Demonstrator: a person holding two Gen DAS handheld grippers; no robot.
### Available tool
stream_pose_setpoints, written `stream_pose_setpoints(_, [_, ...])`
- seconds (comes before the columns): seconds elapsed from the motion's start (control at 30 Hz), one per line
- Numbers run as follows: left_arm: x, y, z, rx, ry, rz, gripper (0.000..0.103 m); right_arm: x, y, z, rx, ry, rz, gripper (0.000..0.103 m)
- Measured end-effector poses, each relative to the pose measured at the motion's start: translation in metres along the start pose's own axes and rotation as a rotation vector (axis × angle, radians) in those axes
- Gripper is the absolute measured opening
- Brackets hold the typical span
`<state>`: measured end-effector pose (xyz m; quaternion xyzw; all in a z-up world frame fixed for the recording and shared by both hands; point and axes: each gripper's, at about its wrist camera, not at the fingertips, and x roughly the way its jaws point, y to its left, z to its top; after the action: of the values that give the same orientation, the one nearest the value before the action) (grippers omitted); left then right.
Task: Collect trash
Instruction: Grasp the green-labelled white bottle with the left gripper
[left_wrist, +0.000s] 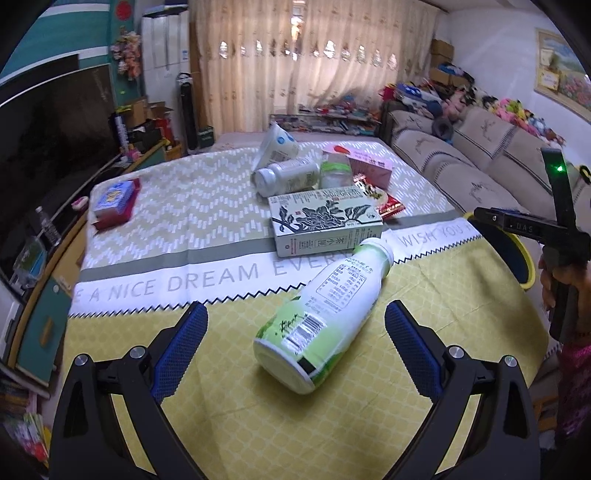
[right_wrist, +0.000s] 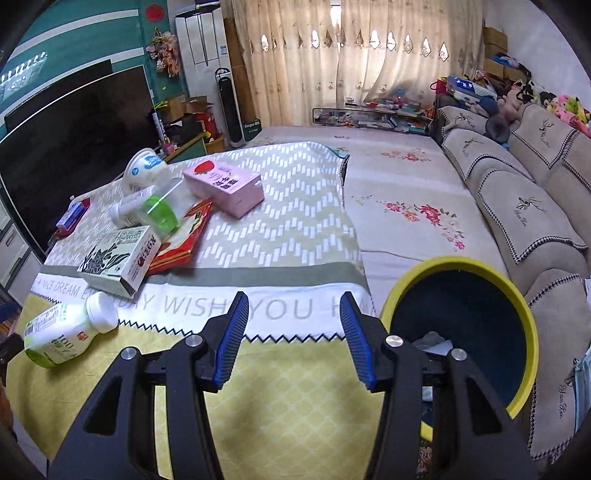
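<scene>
The left gripper (left_wrist: 295, 328) hangs with jaws spread wide and empty; the bottle (left_wrist: 325, 314) lies on its side right between and just ahead of its pads, untouched, cap pointing away; the grasp seems the step in hand. The right gripper (right_wrist: 291, 336) is also released, nothing between its jaws; the bin (right_wrist: 517, 295) sits just to its right, some scrap already inside. Next, by my reading, the left must ease forward, clamp the bottle's body, then carry it across to the bin; the box (left_wrist: 325, 221) and other litter lie farther ahead.
</scene>
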<state>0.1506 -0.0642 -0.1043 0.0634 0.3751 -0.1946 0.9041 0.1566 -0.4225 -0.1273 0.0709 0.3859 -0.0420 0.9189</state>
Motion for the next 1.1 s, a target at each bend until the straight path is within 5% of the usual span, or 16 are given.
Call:
stream_pose_setpoints(0.23, [0.025,-0.002,-0.001,0.043,0.066,-0.149,0.095,0.003,-0.007,-0.004,0.023,0.015,-0.005,0.049])
stream_pose_setpoints(0.37, [0.037,-0.008,-0.003,0.066,0.102,-0.173,0.095,0.002,-0.011,-0.006,0.029,0.015,-0.002,0.049])
stream_pose_setpoints(0.63, [0.047,-0.028,0.003,0.128,0.151,-0.24,0.08,0.005,-0.02,-0.011,0.045,0.023,0.006,0.049])
stream_pose_setpoints(1.1, [0.079,-0.048,0.023,0.206,0.333,-0.125,0.066,0.004,-0.036,-0.017,0.068,0.03,0.007,0.049])
